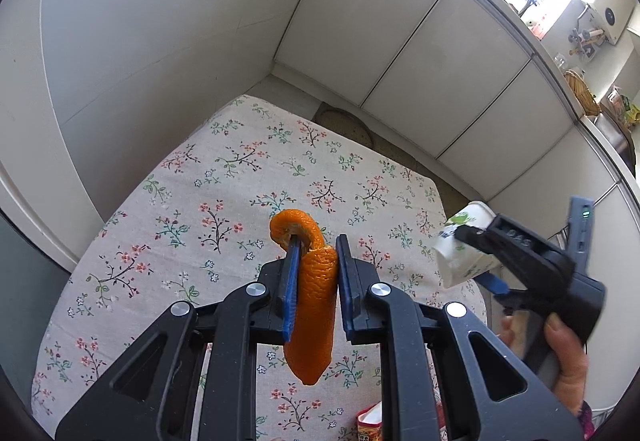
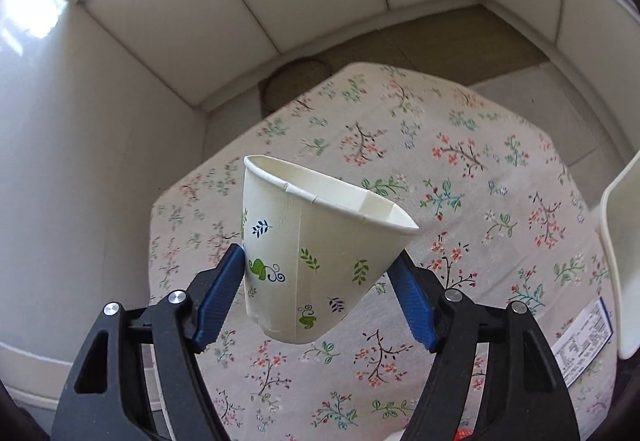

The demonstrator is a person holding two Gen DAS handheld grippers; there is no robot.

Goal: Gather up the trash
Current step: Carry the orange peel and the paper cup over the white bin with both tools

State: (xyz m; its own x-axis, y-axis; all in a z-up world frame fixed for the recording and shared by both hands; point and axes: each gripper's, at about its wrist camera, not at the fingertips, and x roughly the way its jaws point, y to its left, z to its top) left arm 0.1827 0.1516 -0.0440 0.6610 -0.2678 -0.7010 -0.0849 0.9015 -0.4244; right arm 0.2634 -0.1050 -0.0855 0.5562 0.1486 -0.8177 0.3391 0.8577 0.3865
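My left gripper (image 1: 318,247) is shut on an orange peel (image 1: 314,305), which hangs between the blue pads above the floral tablecloth (image 1: 200,209). The peel curls over the left finger's tip. My right gripper (image 2: 320,265) is shut on a squashed white paper cup (image 2: 312,249) with leaf prints, held tilted above the tablecloth (image 2: 460,169). In the left wrist view the right gripper (image 1: 472,253) and the cup (image 1: 460,253) show at the right, level with the left gripper and apart from it.
A red and white packet (image 1: 370,423) lies at the table's near edge. A white curved object (image 2: 622,265) stands at the right, with a printed label (image 2: 582,341) beside it. White cabinets (image 1: 440,61) stand beyond the table. A round mat (image 1: 344,125) lies on the floor.
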